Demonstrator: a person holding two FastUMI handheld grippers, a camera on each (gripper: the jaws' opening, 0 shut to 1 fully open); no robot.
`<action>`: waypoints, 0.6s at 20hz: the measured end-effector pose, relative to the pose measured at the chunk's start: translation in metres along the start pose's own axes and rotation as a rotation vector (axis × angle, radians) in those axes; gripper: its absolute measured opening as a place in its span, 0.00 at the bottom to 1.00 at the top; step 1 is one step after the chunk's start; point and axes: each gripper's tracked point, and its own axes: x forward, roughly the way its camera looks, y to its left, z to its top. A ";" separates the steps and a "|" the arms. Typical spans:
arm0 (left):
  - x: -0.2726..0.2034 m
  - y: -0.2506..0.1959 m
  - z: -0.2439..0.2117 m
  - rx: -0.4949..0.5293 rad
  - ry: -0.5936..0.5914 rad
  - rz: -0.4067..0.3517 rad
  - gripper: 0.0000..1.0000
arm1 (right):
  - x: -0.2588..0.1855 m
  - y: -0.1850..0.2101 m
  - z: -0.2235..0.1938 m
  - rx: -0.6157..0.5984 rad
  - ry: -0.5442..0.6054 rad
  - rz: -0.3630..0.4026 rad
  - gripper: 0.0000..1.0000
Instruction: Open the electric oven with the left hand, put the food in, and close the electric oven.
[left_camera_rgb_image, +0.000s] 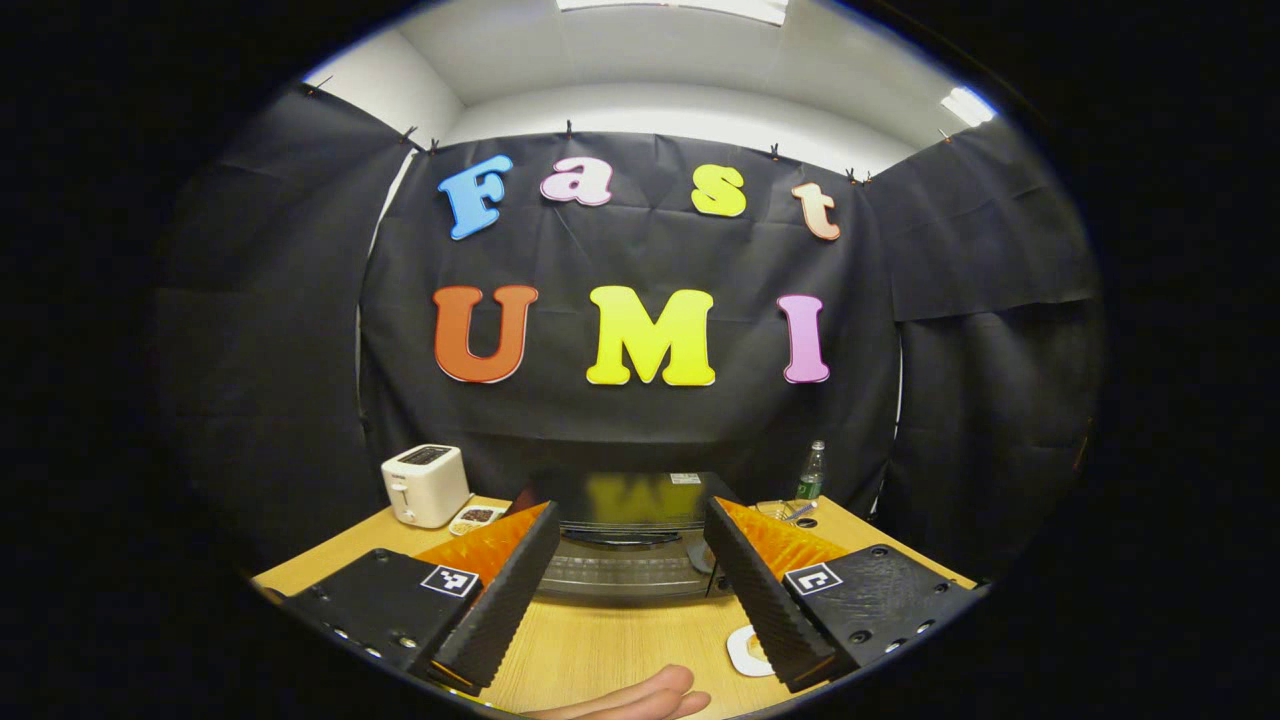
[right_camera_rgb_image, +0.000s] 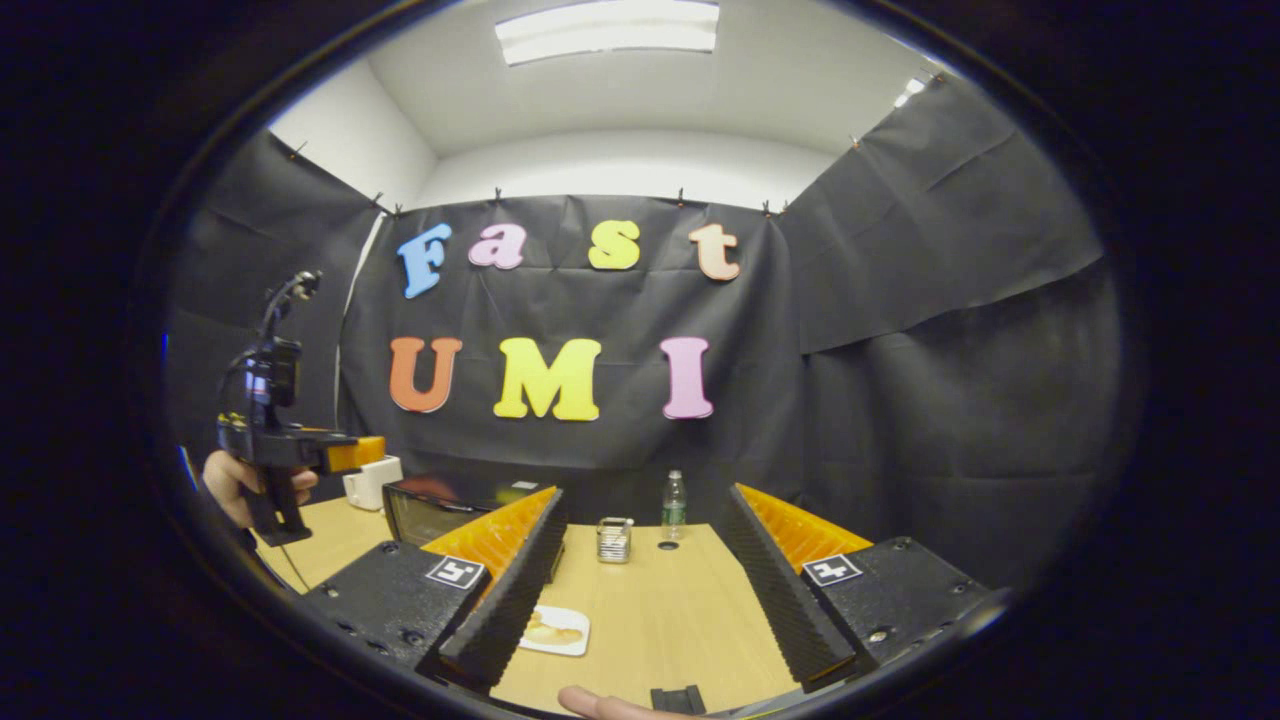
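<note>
A: Right, left gripper (left_camera_rgb_image: 630, 600) first?
B: Spread wide, nothing between the fingers. Raised above the wooden table (left_camera_rgb_image: 620, 650), pointed straight at the oven (left_camera_rgb_image: 625, 545).
A: And the oven?
B: Black, at the back of the table against the black cloth wall, door shut, handle across the top of the glass front. Seen from the right gripper view as well (right_camera_rgb_image: 440, 505), off to the left.
A: Food?
B: On a small white plate (right_camera_rgb_image: 555, 630) near the front edge of the table, just beside the right gripper's left finger. Same plate partly hidden behind a finger in the left gripper view (left_camera_rgb_image: 745, 650).
A: Right gripper (right_camera_rgb_image: 640, 600)?
B: Also spread, holding nothing, above the table.
A: Anything else around?
B: White toaster (left_camera_rgb_image: 427, 483) left of the oven, a small dish (left_camera_rgb_image: 477, 517) just beside it. Green-labelled bottle (right_camera_rgb_image: 674, 505) at the back, a little metal rack (right_camera_rgb_image: 613, 540) near it.
</note>
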 end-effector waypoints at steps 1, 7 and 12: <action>0.015 0.005 -0.008 0.006 0.023 0.005 0.95 | 0.001 -0.004 -0.004 0.006 0.003 0.003 0.97; 0.084 0.023 -0.046 -0.020 0.136 0.021 0.92 | 0.008 -0.013 -0.027 0.045 0.046 0.016 0.97; 0.128 0.017 -0.081 -0.024 0.207 0.012 0.92 | 0.018 -0.013 -0.050 0.083 0.093 0.060 0.97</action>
